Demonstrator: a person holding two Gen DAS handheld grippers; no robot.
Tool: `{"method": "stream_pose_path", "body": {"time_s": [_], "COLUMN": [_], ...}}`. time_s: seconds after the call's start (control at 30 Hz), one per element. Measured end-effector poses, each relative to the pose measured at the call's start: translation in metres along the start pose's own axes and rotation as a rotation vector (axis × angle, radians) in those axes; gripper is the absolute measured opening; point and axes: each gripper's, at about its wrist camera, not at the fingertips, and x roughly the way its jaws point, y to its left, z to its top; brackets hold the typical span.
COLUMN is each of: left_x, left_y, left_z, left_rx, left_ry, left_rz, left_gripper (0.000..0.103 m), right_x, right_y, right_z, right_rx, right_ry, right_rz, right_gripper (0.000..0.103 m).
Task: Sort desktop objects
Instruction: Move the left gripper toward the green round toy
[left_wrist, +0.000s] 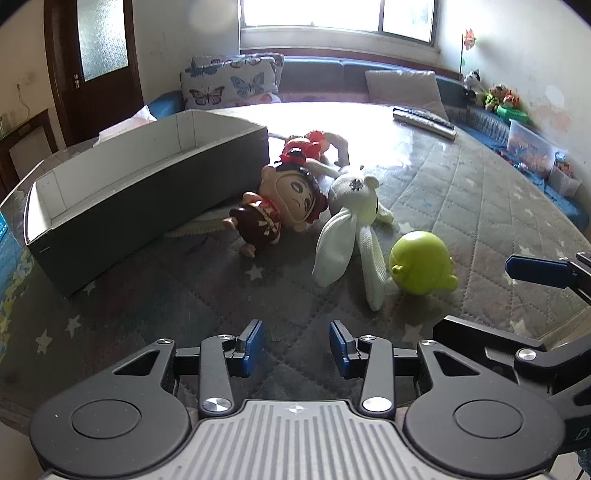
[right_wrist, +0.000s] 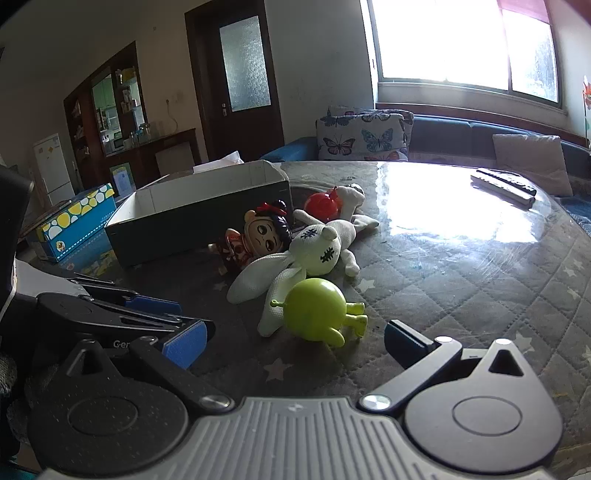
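A grey open box (left_wrist: 110, 195) (right_wrist: 192, 218) stands empty at the left of the table. Beside it lie a big-headed doll (left_wrist: 280, 206) (right_wrist: 255, 236), a white rabbit plush (left_wrist: 351, 221) (right_wrist: 295, 262), a green round figure (left_wrist: 421, 267) (right_wrist: 319, 314) and a red toy (left_wrist: 314, 144) (right_wrist: 323, 206) behind them. My left gripper (left_wrist: 296, 349) is open and empty, low over the cloth short of the toys. My right gripper (right_wrist: 291, 341) is open wide and empty, just short of the green figure; its blue finger (left_wrist: 535, 269) shows at the right of the left wrist view.
The table has a quilted star cloth under glass (left_wrist: 461, 192). A remote control (left_wrist: 424, 123) (right_wrist: 504, 188) lies at the far right. A blue spotted carton (right_wrist: 74, 221) stands left of the box. A sofa with butterfly cushions (left_wrist: 229, 83) is behind.
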Motion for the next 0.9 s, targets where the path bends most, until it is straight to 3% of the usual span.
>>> {"method": "stream_pose_path", "body": {"time_s": [0.53,0.9], "left_x": [0.017,0.022], "left_y": [0.012,0.018], "left_z": [0.010,0.016], "left_rx": [0.048,0.101], "left_ry": [0.067,0.079], "left_rz": [-0.016,-0.064], "left_gripper": [0.042,0.042], "right_x": [0.017,0.020], "right_y": [0.002,0.010], "right_z": [0.004,0.006], "right_rx": [0.060,0.095], "right_ry": [0.058,0.081], "right_rz": [-0.006,-0.067], "right_gripper": [0.103,0.103]}}
